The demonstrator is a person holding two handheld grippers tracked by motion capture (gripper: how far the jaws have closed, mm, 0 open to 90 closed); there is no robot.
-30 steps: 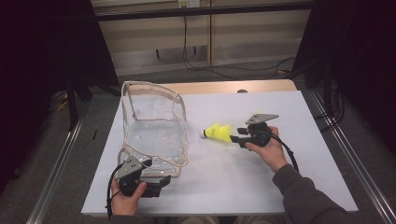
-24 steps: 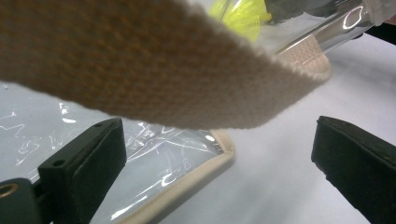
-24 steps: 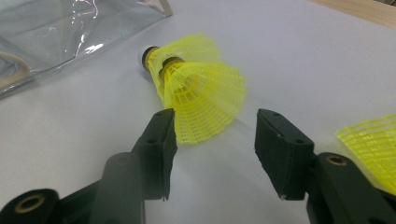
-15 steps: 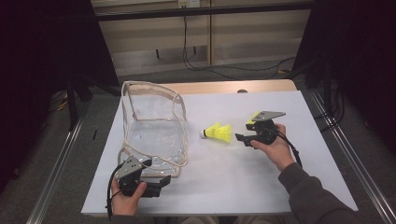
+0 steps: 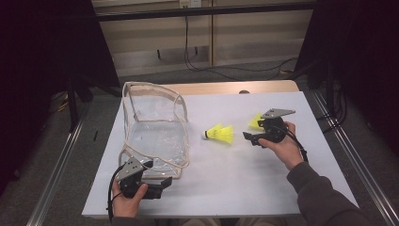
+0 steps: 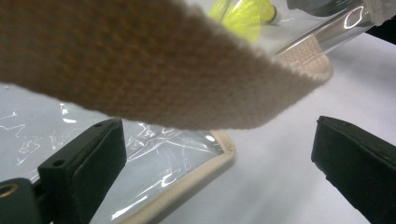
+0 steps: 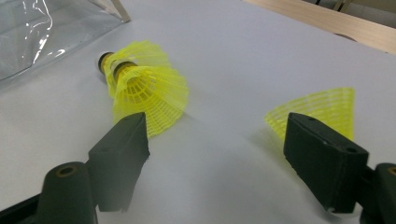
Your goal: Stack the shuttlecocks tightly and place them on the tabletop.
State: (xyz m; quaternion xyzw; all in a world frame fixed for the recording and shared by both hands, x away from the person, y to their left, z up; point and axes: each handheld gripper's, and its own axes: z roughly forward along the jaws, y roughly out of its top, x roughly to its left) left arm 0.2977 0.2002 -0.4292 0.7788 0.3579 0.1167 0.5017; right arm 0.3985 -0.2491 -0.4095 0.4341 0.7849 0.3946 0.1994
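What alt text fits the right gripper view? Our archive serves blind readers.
Two open black jaws of the right claw frame a white table. Yellow shuttlecocks lie ahead left, another yellow shuttlecock behind the right jaw, a clear bag top left.

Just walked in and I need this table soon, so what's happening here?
A person works two hand-held grippers. The left gripper sits open at the near edge of a clear bag. The right gripper is open and empty, beside yellow shuttlecocks lying on the white table, outside the bag.
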